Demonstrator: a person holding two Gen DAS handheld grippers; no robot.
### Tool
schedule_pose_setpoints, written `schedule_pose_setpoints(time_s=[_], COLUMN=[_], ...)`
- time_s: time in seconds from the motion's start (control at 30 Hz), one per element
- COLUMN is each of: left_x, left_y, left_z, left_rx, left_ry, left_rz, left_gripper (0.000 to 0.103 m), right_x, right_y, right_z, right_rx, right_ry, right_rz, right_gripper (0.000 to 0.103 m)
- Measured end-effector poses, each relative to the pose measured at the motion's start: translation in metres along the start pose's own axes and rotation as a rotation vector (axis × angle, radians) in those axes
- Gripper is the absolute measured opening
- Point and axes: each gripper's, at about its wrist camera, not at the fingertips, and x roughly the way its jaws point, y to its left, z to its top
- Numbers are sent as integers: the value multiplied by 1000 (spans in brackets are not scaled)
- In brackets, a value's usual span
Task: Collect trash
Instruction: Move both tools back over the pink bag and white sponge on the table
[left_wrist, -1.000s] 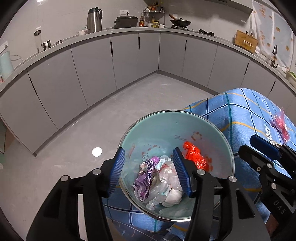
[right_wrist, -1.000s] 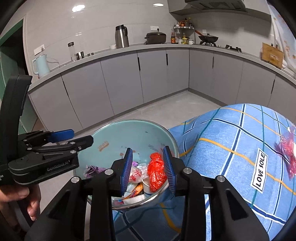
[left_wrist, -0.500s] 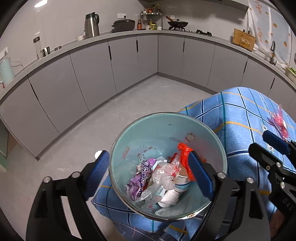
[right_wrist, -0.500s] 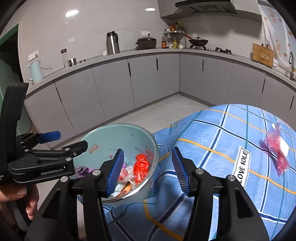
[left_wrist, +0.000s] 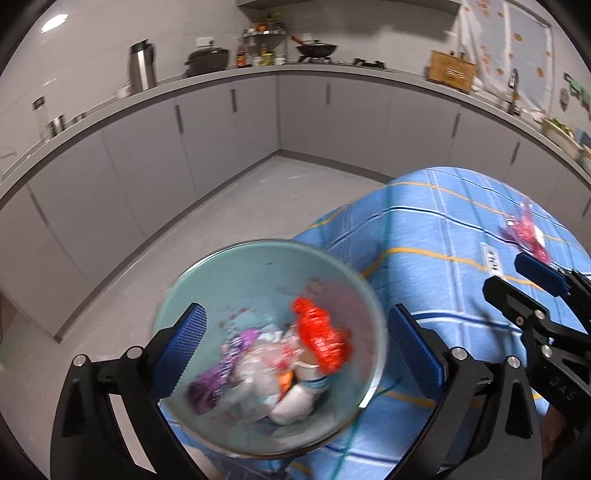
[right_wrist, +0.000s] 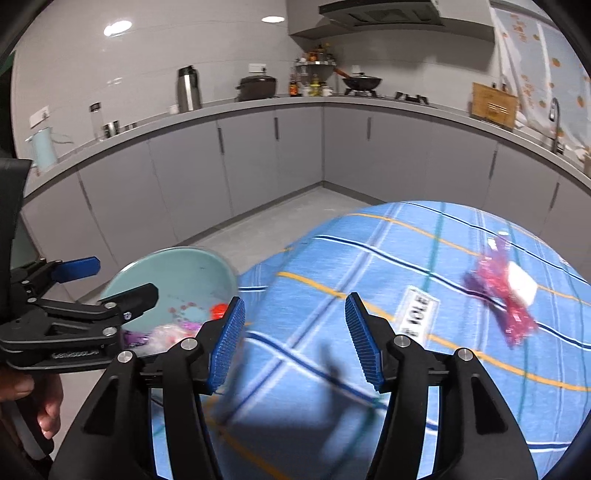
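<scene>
One bin (left_wrist: 269, 347) at the table's (left_wrist: 436, 236) edge, its trash heaped inside, one red wrapper (left_wrist: 321, 339) on top. One pink wrapper (right_wrist: 506, 295) lies on the cloth, well apart. Left gripper (left_wrist: 295, 354) now spread wide around the bin; a second ago it was narrower. Right gripper (right_wrist: 295, 339), empty and spread, has swung off the bin over the cloth.

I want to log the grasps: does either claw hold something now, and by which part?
Nothing is held. The left claw is open over the trash bin, and the right claw is open above the blue tablecloth.
</scene>
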Motion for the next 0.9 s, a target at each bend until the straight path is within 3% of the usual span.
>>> schedule_pose_setpoints(time_s=[0.53,0.77,0.9], left_x=[32,46,55], left_y=[-102,-138,-155], left_z=[42,56,61], left_rx=[123,177,197], left_ry=[-34,-37,-36], left_rz=[-107,-131,-144], left_gripper=[98,98,98], right_x=[-9,-1,8], right_y=[-103,-150,-168], right_z=[-7,-9,-14], right_rx=[85,114,122], right_ry=[11,61,84], right_rz=[-188,-314,-332], right_gripper=[57,57,57])
